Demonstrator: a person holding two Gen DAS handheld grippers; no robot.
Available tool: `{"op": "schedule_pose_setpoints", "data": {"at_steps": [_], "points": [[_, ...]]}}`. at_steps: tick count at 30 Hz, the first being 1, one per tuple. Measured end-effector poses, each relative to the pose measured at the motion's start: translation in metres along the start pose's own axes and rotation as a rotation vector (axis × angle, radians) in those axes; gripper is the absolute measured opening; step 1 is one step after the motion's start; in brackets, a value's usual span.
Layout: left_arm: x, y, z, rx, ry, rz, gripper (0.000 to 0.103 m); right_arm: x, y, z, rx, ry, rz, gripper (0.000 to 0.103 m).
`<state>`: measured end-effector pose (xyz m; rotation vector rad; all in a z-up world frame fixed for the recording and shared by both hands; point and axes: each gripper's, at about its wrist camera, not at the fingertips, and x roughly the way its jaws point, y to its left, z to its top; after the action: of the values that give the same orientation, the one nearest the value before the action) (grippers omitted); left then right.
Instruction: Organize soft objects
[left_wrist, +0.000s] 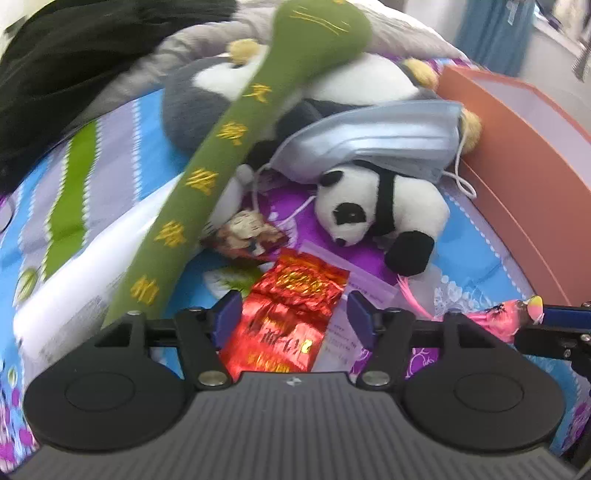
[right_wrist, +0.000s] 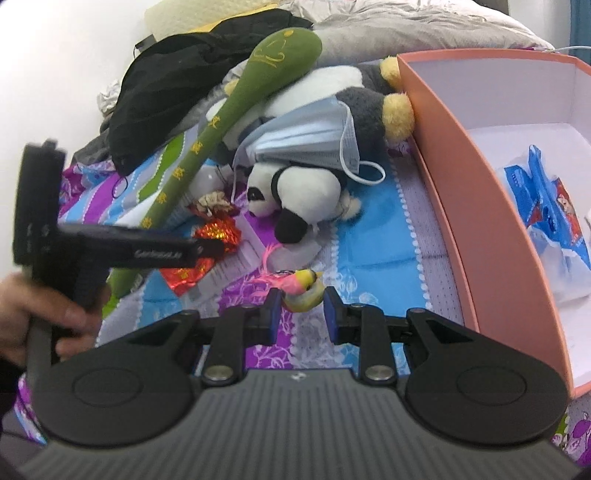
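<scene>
My left gripper (left_wrist: 293, 314) is open, its jaws wide apart just above a red foil packet (left_wrist: 291, 306) lying on the bedspread; nothing is pressed between the pads. A long green plush club (left_wrist: 221, 155) leans past its left finger. Ahead lie a panda plush (left_wrist: 376, 214), a blue face mask (left_wrist: 369, 136) and a grey-and-white plush (left_wrist: 207, 107). My right gripper (right_wrist: 303, 301) is shut on a small pink and yellow bird plush (right_wrist: 301, 288), held low over the bedspread. The left gripper (right_wrist: 208, 248) shows in the right wrist view, with a hand (right_wrist: 44, 317) on its handle.
An orange box (right_wrist: 461, 206) stands open at the right with a blue packet (right_wrist: 546, 206) inside. A black garment (right_wrist: 192, 74) and grey bedding (right_wrist: 406, 26) lie at the back. A crumpled wrapper (left_wrist: 247, 229) and a white bottle (left_wrist: 85, 280) rest near the club.
</scene>
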<state>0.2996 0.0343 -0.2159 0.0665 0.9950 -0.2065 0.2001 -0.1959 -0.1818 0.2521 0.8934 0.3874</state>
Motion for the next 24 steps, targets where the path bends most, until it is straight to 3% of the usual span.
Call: {"op": "schedule_pose_setpoints", "data": {"at_steps": [5,7,10,17,24], "points": [[0.017,-0.001,0.005,0.046,0.033,0.018,0.073,0.007,-0.004,-0.004,-0.007,0.023,0.003,0.028],[0.020,0.001,0.005,0.035,0.043,0.013,0.066,0.009,-0.005,-0.005,-0.004,0.028,0.003,0.028],[0.017,0.004,0.003,0.014,0.037,0.011,0.063,0.008,-0.006,-0.005,-0.008,0.028,0.000,0.028],[-0.020,0.003,-0.006,-0.075,-0.008,0.044,0.062,0.005,-0.003,-0.012,-0.033,0.022,-0.018,0.028],[-0.067,-0.011,-0.042,-0.191,-0.025,0.046,0.062,-0.010,0.002,-0.030,-0.036,0.022,-0.017,0.028]]}}
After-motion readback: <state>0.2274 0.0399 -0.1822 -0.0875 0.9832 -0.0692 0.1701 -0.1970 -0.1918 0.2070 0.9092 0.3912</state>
